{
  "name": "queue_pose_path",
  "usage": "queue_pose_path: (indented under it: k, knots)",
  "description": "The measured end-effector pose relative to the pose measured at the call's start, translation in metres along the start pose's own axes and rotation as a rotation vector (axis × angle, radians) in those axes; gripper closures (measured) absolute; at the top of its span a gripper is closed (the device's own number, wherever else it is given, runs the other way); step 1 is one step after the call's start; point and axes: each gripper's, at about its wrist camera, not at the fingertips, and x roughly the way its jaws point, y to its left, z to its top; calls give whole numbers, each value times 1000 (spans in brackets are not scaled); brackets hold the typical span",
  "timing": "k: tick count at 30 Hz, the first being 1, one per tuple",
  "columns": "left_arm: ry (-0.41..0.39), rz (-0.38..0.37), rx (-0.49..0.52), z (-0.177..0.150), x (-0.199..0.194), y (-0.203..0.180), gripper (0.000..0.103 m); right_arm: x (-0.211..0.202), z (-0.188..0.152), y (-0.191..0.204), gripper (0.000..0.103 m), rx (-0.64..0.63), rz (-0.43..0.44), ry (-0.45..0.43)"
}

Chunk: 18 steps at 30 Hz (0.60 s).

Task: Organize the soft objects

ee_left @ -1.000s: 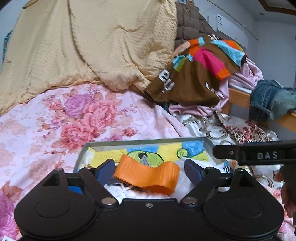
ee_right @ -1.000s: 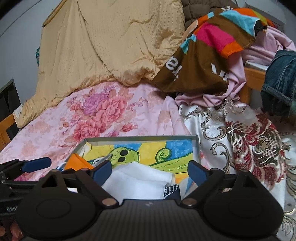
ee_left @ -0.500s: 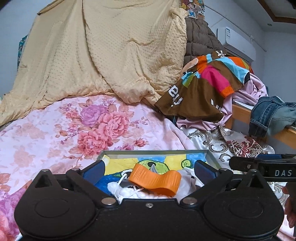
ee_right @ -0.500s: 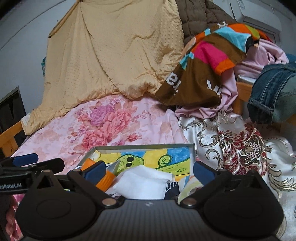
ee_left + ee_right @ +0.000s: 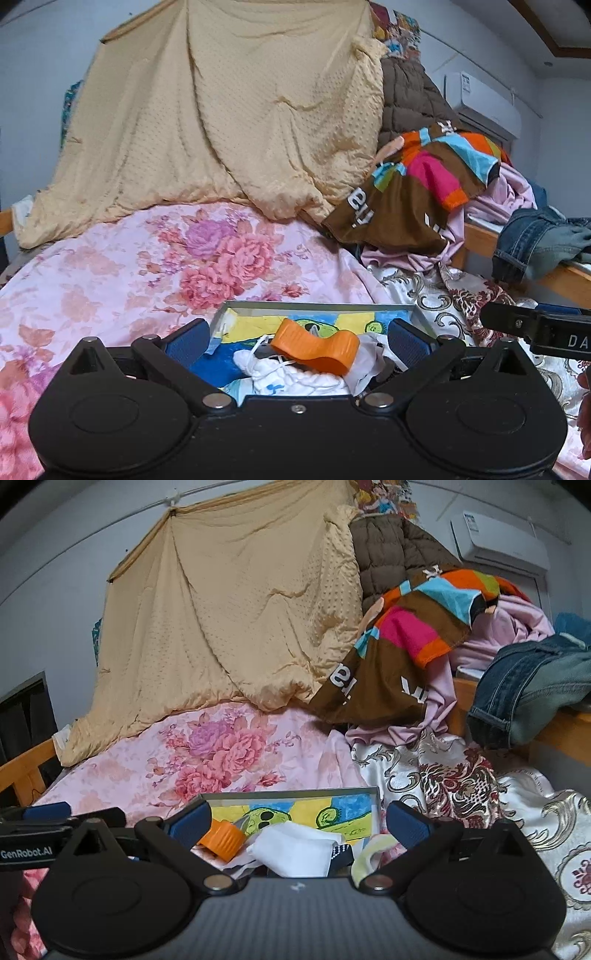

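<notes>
A shallow metal tray (image 5: 317,305) with a cartoon print lies on the floral bedsheet; it also shows in the right wrist view (image 5: 295,794). In it lie an orange curved soft piece (image 5: 314,347), a white knitted item with strings (image 5: 288,373) and a folded white cloth (image 5: 295,853). The orange piece shows in the right view (image 5: 221,840) too. My left gripper (image 5: 297,341) is open and empty, held just behind the tray. My right gripper (image 5: 297,821) is open and empty beside it, to the right.
A beige quilt (image 5: 221,122) hangs at the back. A pile of clothes, brown multicoloured shirt (image 5: 413,195) and jeans (image 5: 532,686), sits at the right over a wooden bed rail (image 5: 554,277). A brocade cloth (image 5: 461,782) lies right of the tray.
Both grippers have pulled back and tilted up from the tray; more of the quilt and wall shows. Both stay open. The tray's contents have not moved.
</notes>
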Motion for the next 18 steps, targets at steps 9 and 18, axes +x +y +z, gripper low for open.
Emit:
queue_pose_path:
  k: [9, 18]
  knots:
    - [-36, 26, -24, -6, -36, 5, 1, -31, -15, 11, 0, -16, -2, -36]
    - [-35, 60, -61, -32, -71, 15, 1, -53, -33, 25, 0, -37, 3, -32]
